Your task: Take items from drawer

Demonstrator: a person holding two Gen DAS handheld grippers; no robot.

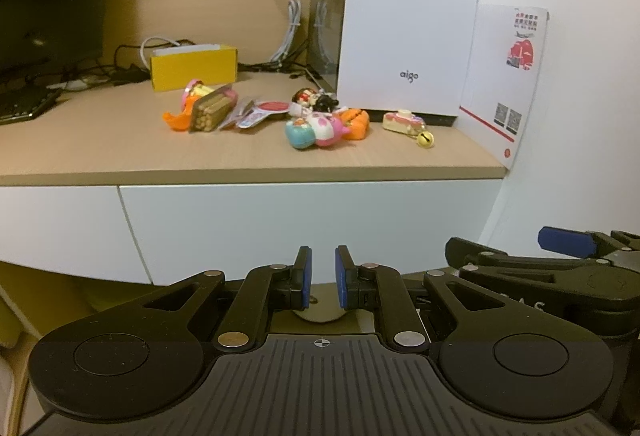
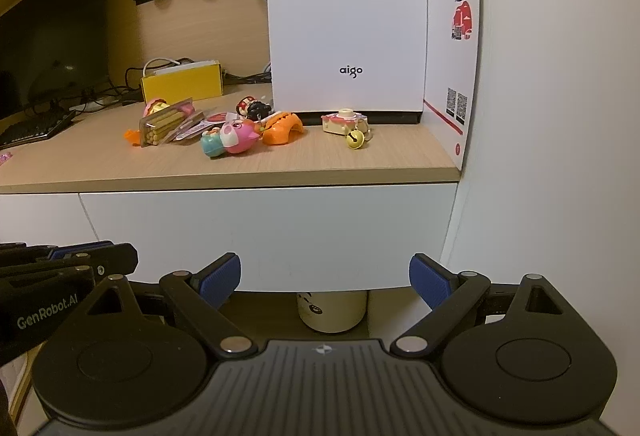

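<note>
Stock on the desk top, left to right: yellow box, set back toward the rear edge, open-topped with something white showing at its rim (contents not legible); orange toy partly under a clear packet of biscuit sticks; flat pink-and-red packet; small dark-haired figurine; pink-and-teal plush toy; orange arched toy; cake-shaped keyring with gold bell, nearest the right edge, just in front of the white aigo box. Drawer: white front below the desk's front edge, looking shut, interior not visible. Status, judged: items appear already taken out onto the desk; nothing is seen left to fetch, though that cannot be confirmed. Left gripper: blue pads drawn near together with a narrow gap, pinching nothing. Right gripper: spread wide, empty, level with the drawer front's lower edge.
</note>
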